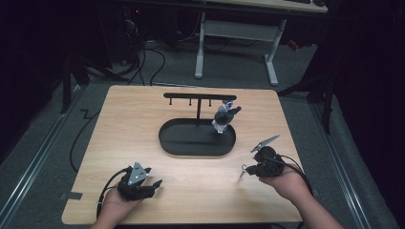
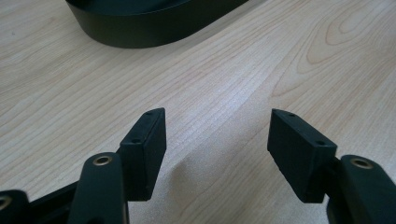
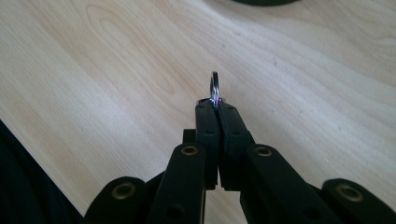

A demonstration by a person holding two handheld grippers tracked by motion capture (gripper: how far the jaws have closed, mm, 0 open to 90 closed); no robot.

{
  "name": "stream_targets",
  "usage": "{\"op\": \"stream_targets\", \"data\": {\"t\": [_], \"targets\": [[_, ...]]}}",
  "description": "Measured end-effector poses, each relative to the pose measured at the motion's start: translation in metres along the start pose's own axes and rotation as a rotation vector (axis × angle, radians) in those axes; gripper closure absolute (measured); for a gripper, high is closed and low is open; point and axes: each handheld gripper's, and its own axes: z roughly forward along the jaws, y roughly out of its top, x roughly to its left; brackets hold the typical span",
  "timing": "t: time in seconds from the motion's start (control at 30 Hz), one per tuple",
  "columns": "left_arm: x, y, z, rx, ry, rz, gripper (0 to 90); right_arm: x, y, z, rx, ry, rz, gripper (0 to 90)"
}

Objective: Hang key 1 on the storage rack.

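The ring (image 3: 214, 87) is a thin loop of bright metal, and I have it pinched edge-on at the very tips of my right claw (image 3: 216, 106), whose flat black pads are pressed together on it just above the surface (image 1: 143, 124). In the high view something small dangles with it, too small for me to make out. So the pick-up looks done; what remains, as I judge it, is carrying the ring to the rack (image 1: 199, 97), a slim black bar with short pegs on a post rising from a smooth oval tray (image 1: 172, 143), and hooking it on a free peg. A grey-and-white figure (image 1: 224, 117) already hangs at the bar's right end. My left claw (image 2: 217, 140) rests wide apart and empty over the pale, grained wood.
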Motion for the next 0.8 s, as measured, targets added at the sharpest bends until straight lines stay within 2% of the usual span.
{"op": "stream_targets", "data": {"t": [0.13,0.53,0.8], "targets": [[0.001,-0.001,0.000,-0.002,-0.006,-0.003,38.1,0.001,0.007,0.000,-0.016,0.034,0.008,89.0],[0.003,0.000,-0.001,-0.013,-0.003,-0.010,38.1,0.001,0.023,0.001,-0.028,0.067,0.018,89.1],[0.003,0.001,-0.001,-0.012,-0.003,-0.009,38.1,-0.002,0.031,-0.003,-0.050,0.066,0.015,89.0]]}}
